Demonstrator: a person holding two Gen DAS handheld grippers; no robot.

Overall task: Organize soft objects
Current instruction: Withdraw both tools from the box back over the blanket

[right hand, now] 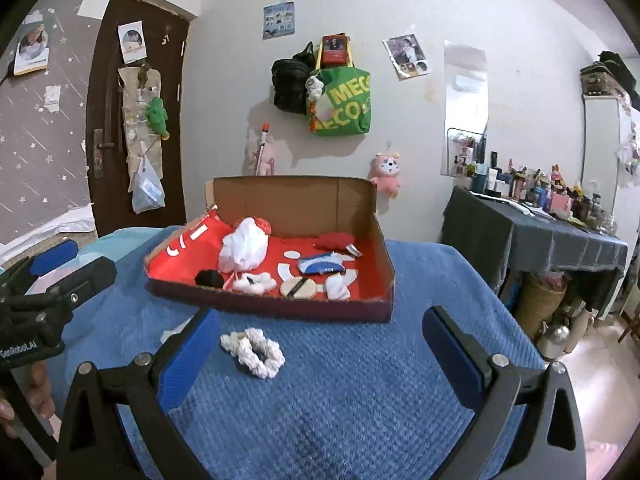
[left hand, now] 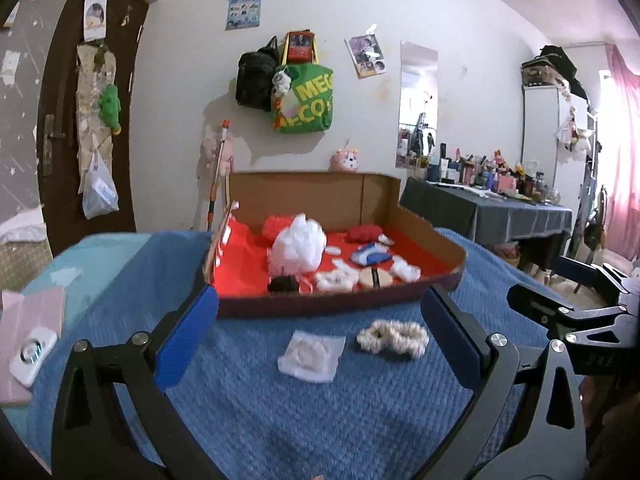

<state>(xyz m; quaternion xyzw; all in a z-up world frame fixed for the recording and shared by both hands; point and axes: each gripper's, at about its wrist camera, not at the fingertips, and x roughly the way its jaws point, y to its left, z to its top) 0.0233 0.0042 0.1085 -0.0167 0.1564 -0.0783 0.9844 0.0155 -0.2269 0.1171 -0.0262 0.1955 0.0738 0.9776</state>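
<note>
A cardboard box [left hand: 320, 307] with a red lining stands on the blue blanket; it also shows in the right wrist view [right hand: 280, 308]. It holds several soft items, among them a white mesh puff [left hand: 298, 249] [right hand: 244, 250]. In front of the box lie a white fluffy scrunchie [left hand: 392, 337] [right hand: 253, 351] and a white pad in a clear packet [left hand: 312, 355]. My left gripper [left hand: 320, 344] is open above the blanket, with packet and scrunchie between its fingers. My right gripper [right hand: 320, 356] is open and empty, the scrunchie near its left finger.
The blue blanket [left hand: 320, 420] covers the surface. A pink notebook with a white device [left hand: 32, 350] lies at the left. A dark-clothed table [right hand: 540, 240] crowded with bottles stands at the right. Bags [right hand: 340, 96] hang on the wall behind.
</note>
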